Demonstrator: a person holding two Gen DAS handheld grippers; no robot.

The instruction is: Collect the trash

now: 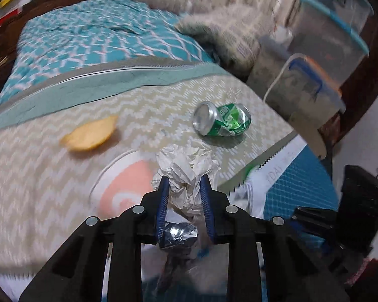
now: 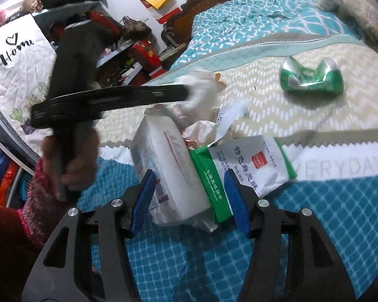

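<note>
My left gripper (image 1: 184,183) is shut on a crumpled white paper ball (image 1: 186,168), held above the bed; it also shows blurred in the right wrist view (image 2: 199,93). A crushed green can (image 1: 221,122) lies on the zigzag blanket beyond it, also in the right wrist view (image 2: 312,75). A yellow chip-like scrap (image 1: 89,134) lies left. A crumpled foil piece (image 1: 179,234) sits below the left jaws. My right gripper (image 2: 189,181) is open around a clear bag of trash (image 2: 174,168) holding a green-white wrapper (image 2: 252,166).
The zigzag blanket (image 1: 37,176) covers the bed over a teal quilt (image 1: 100,37). Stacked plastic storage boxes (image 1: 327,37) stand at the right. A cluttered shelf (image 2: 118,37) and a "Home" cloth (image 2: 15,58) are left of the bed. A blue gridded mat (image 2: 340,226) lies at the near edge.
</note>
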